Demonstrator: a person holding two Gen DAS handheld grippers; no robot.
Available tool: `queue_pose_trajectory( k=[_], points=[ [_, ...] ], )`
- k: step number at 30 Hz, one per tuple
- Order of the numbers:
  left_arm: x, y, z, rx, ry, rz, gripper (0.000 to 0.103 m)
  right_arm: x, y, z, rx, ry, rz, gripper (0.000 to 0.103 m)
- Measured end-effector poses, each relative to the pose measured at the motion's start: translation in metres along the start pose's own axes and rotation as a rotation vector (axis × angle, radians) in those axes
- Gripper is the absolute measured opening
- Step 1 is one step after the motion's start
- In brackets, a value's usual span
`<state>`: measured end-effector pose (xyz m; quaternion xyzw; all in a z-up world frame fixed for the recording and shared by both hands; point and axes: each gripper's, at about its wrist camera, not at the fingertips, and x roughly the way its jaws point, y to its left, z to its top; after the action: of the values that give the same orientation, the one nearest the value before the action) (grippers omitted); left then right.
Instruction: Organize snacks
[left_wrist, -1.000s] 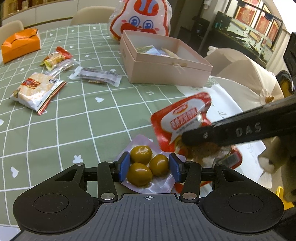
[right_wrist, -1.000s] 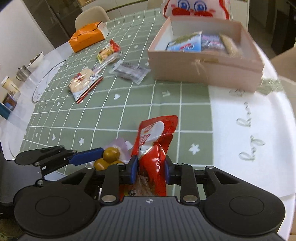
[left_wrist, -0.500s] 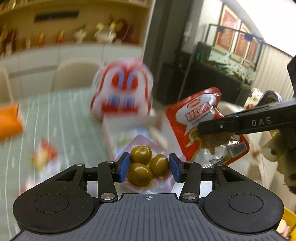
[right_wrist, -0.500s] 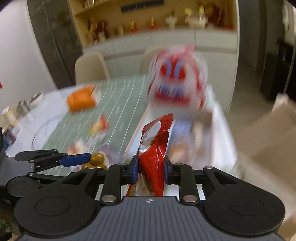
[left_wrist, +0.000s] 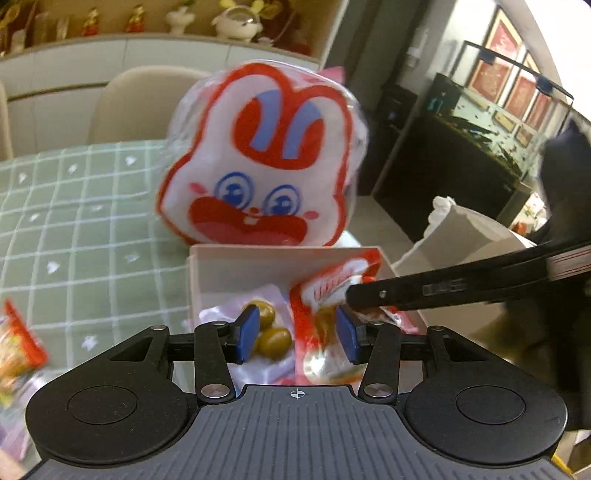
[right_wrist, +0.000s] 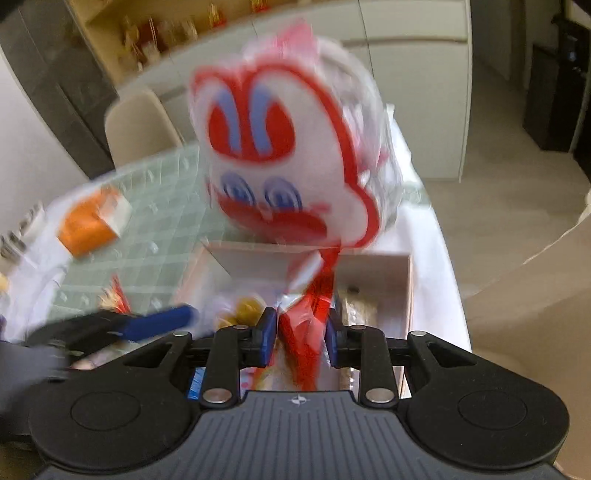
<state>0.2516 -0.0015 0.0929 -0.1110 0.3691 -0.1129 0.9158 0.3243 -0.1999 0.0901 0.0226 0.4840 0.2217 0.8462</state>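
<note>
Both grippers hover over the open pink box (left_wrist: 236, 266), which also shows in the right wrist view (right_wrist: 384, 269). My left gripper (left_wrist: 297, 334) has its jaws spread apart; the clear pack of green olives (left_wrist: 271, 332) lies loose in the box between and below them. My right gripper (right_wrist: 301, 338) has widened jaws around the red snack packet (right_wrist: 310, 317), which stands between them inside the box; contact with the pads is unclear through blur. The red packet (left_wrist: 325, 295) and the right gripper's finger (left_wrist: 443, 290) show in the left wrist view.
A big rabbit-face snack bag (left_wrist: 262, 162) stands behind the box. The green checked tablecloth (left_wrist: 74, 221) holds a red-yellow snack (left_wrist: 18, 350) at left and an orange box (right_wrist: 92, 221). Other snacks lie in the box (right_wrist: 362, 310). Chairs stand around the table.
Both grippers carried their snacks from the near table up and over into the pink box. The left jaws opened and dropped the olive pack; the right jaws have widened around the red packet.
</note>
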Motion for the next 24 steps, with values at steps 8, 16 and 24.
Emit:
queue_pose_trajectory(
  k=[8,16,24],
  points=[
    [-0.068,0.111,-0.019,-0.150,-0.010,0.340,0.051,-0.006,0.026,0.000,-0.120,-0.104,-0.234,0.053],
    [-0.047,0.202,-0.007,-0.192,-0.004,0.412,0.050,-0.022,0.118,-0.048,-0.165,-0.151,-0.231,0.056],
    [-0.041,0.197,-0.035,-0.052,0.078,0.215,0.035,-0.028,0.187,-0.123,-0.207,-0.114,-0.089,0.055]
  ],
)
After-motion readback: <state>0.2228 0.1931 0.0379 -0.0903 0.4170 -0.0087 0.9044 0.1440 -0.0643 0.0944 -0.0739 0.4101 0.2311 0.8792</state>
